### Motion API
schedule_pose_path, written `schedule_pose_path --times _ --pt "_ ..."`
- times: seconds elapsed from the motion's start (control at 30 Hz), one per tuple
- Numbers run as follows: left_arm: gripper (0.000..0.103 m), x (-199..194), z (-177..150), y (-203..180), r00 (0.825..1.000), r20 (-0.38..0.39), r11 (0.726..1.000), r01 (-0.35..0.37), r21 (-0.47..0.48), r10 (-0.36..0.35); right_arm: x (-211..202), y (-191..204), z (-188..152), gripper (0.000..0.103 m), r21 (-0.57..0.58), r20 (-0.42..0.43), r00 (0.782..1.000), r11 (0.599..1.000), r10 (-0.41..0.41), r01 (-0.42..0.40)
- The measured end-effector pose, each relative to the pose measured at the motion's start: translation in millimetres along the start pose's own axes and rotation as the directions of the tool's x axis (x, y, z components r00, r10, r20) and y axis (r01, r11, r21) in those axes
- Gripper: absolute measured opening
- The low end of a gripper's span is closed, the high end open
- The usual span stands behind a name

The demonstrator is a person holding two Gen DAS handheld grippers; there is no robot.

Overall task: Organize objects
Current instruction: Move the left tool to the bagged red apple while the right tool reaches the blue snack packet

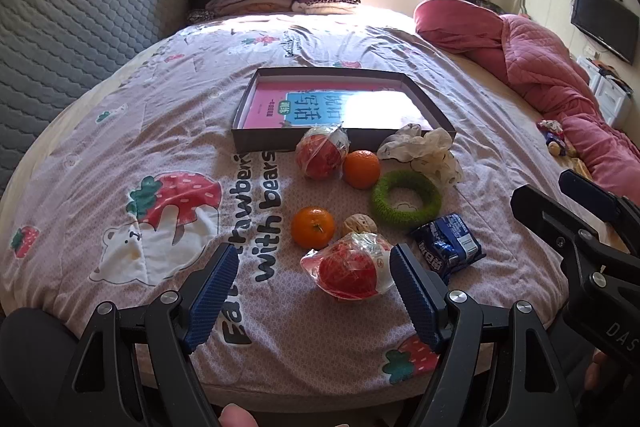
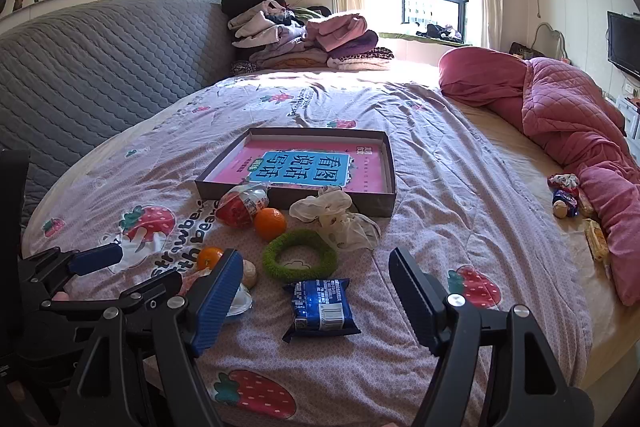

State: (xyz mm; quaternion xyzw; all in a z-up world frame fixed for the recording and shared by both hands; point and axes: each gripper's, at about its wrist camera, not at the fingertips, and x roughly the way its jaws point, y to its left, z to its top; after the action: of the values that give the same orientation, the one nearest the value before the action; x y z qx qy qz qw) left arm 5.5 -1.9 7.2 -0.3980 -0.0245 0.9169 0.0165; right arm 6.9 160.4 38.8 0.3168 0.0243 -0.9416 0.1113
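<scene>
Two grippers hang over the near edge of the bed, both spread wide and holding nothing. The left gripper (image 1: 312, 291) has a plastic-wrapped red apple (image 1: 350, 269) lying between its fingers, nearer the right-hand pad, though I cannot tell from this angle whether the pad touches the wrap. The apple's long axis seems to run across the gap, so the fingers would close along it. The right gripper (image 2: 316, 303) points at a blue snack packet (image 2: 320, 305), which lies flat just ahead of its fingers with its long side pointing away from the claw. So the left hand is nearer the apple and the right nearer the packet.

Further out on the bedspread (image 1: 120, 131) sit an orange (image 1: 312, 227), a walnut (image 1: 359, 225) and a green ring (image 1: 406, 201). Beyond those come a second orange (image 1: 361, 169), another wrapped apple (image 1: 321, 155) and a crumpled white scrunchie (image 1: 424, 151). Farthest, toward the bed's middle, lies a shallow box (image 1: 256, 141) with a pink book inside, the likely destination.
</scene>
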Motion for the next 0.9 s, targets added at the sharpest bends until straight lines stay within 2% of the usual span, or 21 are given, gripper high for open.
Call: schedule_pose_path --times 0.6,0.9 --pt "0.079 9 -4 0 0.999 -0.043 1.000 0.025 -0.003 -0.025 7 0 -4 0.075 -0.006 -0.032 0.999 1.000 0.001 -0.001" --pt "0.079 22 -9 -1 0.994 -0.101 0.999 0.050 0.004 -0.049 16 -2 -10 0.075 -0.007 -0.068 0.998 1.000 -0.003 0.003"
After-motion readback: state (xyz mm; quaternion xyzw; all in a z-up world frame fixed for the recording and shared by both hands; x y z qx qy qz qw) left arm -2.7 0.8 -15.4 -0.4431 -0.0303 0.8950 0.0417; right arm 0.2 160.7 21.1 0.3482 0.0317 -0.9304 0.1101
